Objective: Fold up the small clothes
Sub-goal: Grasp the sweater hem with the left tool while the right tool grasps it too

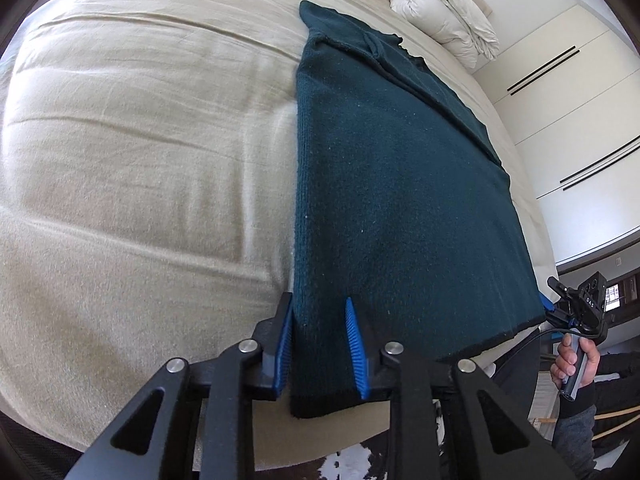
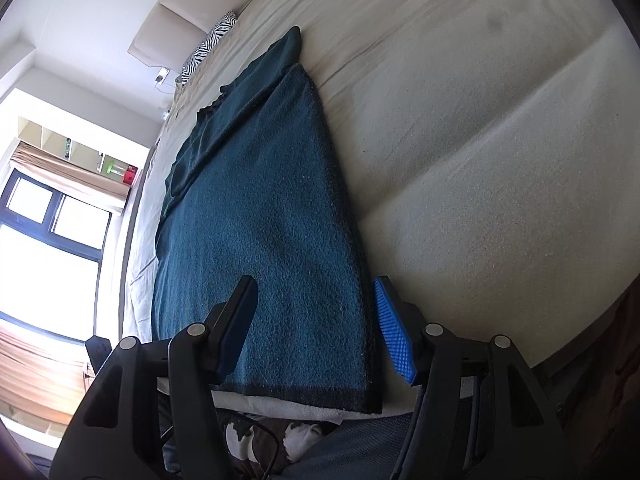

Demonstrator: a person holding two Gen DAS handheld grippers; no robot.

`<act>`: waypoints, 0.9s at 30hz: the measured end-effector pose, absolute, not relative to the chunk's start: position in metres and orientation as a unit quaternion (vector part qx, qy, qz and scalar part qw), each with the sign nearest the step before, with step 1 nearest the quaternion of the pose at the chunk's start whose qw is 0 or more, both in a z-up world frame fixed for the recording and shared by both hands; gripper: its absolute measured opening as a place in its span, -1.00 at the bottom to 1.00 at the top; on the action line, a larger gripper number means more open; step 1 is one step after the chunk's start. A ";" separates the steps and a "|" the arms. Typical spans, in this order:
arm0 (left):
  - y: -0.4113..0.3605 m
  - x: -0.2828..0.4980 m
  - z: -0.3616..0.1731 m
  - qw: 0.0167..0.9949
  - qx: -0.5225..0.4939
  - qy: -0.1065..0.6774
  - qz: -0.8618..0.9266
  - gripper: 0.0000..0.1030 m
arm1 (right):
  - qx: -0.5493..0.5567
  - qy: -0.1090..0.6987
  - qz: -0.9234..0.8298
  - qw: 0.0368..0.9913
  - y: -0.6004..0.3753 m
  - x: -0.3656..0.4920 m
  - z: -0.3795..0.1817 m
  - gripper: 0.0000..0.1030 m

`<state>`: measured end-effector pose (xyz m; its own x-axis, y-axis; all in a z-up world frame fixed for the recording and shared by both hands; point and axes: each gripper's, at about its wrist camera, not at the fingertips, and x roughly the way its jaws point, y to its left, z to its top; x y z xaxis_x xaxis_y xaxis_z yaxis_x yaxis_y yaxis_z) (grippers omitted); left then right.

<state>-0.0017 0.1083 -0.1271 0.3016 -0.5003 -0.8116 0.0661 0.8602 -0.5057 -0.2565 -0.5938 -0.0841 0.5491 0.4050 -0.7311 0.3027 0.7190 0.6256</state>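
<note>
A dark teal knitted sweater (image 1: 392,184) lies flat on the beige bed, folded lengthwise into a long strip, its hem at the near edge. My left gripper (image 1: 318,312) is open, its blue-padded fingers straddling the hem's left corner. The sweater also shows in the right wrist view (image 2: 272,220). My right gripper (image 2: 316,292) is open, its fingers straddling the hem's right corner. In the left wrist view the right gripper (image 1: 576,312) shows at the hem's far corner, held by a hand.
The beige bed cover (image 1: 140,160) spreads wide beside the sweater. A rolled white duvet (image 1: 444,8) lies at the head of the bed. A zebra-print pillow (image 2: 208,46) sits near the headboard. White wardrobes (image 1: 572,112) stand beyond the bed.
</note>
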 end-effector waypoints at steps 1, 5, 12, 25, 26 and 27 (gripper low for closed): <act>0.109 -0.001 -0.127 0.780 -0.199 0.565 -0.181 -0.40 | 0.373 0.474 0.032 0.797 -0.593 -0.258 -0.084 0.15; 0.103 -0.001 -0.125 0.780 -0.186 0.569 -0.181 -0.43 | 0.372 0.477 0.030 0.796 -0.592 -0.260 -0.083 0.15; 0.101 -0.001 -0.130 0.777 -0.186 0.574 -0.181 -0.87 | 0.354 0.496 0.021 0.792 -0.587 -0.264 -0.079 0.09; 0.107 -0.003 -0.128 0.774 -0.196 0.569 -0.194 -0.88 | 0.353 0.534 0.016 0.768 -0.594 -0.275 -0.077 -0.11; 0.107 -0.003 -0.128 0.774 -0.197 0.569 -0.194 -0.88 | 0.355 0.536 0.017 0.766 -0.595 -0.276 -0.078 -0.17; 0.107 -0.003 -0.128 0.774 -0.197 0.569 -0.195 -0.88 | 0.355 0.538 0.017 0.764 -0.595 -0.278 -0.078 -0.28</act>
<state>-0.0029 0.1066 -0.1281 0.2769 -0.5255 -0.8045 0.0771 0.8467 -0.5265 -0.2778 -0.5952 -0.0784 0.4208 0.4075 -0.8105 0.3561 0.7475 0.5607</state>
